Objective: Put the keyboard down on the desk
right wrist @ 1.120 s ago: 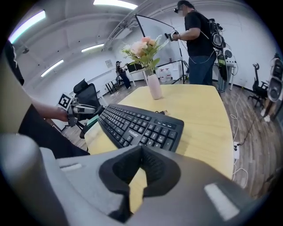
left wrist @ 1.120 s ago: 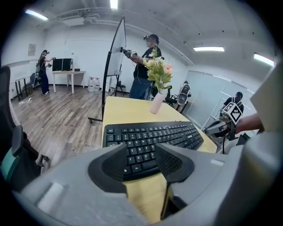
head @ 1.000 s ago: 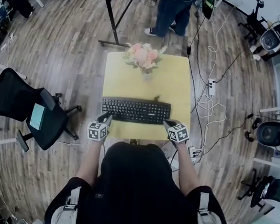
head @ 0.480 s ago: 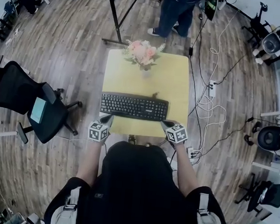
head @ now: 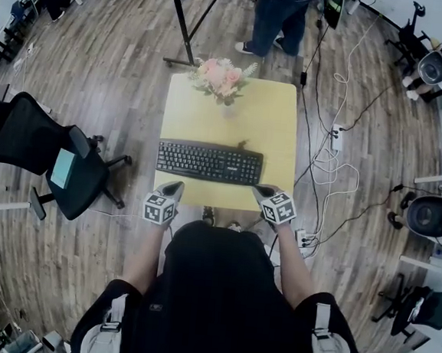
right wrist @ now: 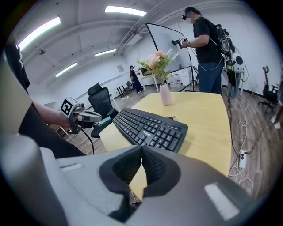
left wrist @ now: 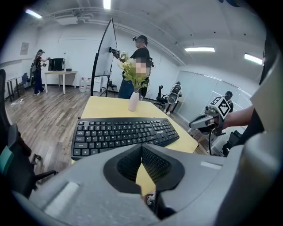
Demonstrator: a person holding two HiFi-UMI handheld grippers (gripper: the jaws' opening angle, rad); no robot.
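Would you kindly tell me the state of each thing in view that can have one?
keyboard, lying flat on the desk, held by neither gripper.
left gripper, shut, empty, short of the keyboard.
right gripper, shut, empty, short of the keyboard.
vase of flowers, upright at the desk's far edge.
office chair, upright on the floor, unoccupied.
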